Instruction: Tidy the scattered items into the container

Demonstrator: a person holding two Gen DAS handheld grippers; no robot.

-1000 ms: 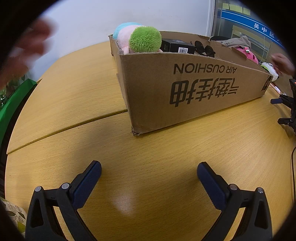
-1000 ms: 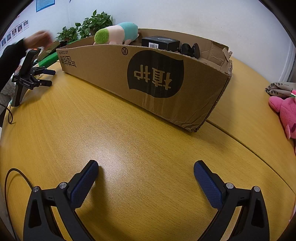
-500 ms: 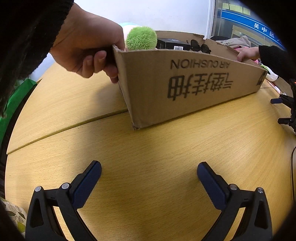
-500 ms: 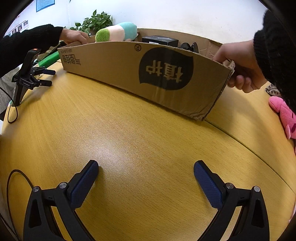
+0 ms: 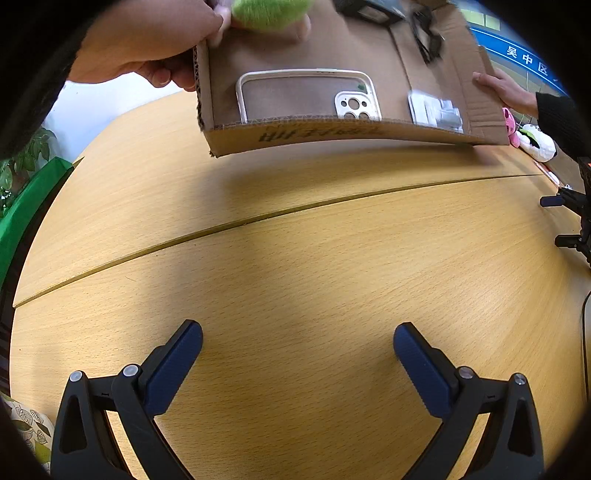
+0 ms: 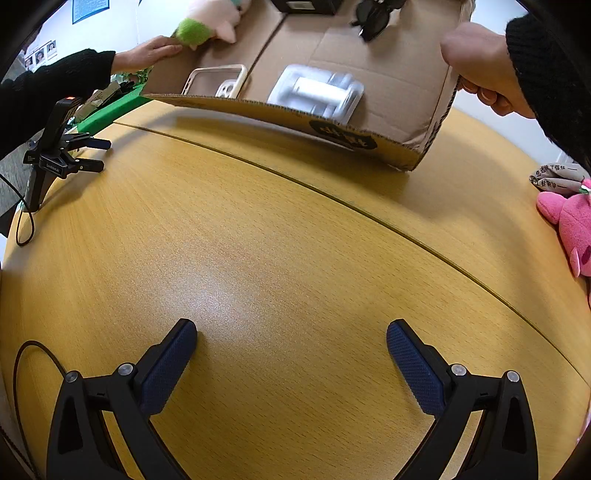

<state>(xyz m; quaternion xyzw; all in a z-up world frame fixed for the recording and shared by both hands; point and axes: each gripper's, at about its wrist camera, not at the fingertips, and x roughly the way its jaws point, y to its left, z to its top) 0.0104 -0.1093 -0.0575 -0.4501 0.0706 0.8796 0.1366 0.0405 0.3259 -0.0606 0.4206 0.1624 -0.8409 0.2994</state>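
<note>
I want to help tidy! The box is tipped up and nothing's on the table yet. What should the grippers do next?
Probably wait. Two bare hands tilt the cardboard box toward the table; the phone case sits at its low edge. Both grippers are open, holding nothing.

Two hands [image 6: 480, 70] tip a cardboard box [image 6: 388, 74] toward the camera above the counter [image 6: 258, 240]. Inside lie a phone case [image 6: 218, 79], a clear pack [image 6: 317, 92], sunglasses [image 6: 373, 16] and a plush [image 6: 207, 22]. The tongs [image 6: 291, 354] gape wide over bare wood.
</note>
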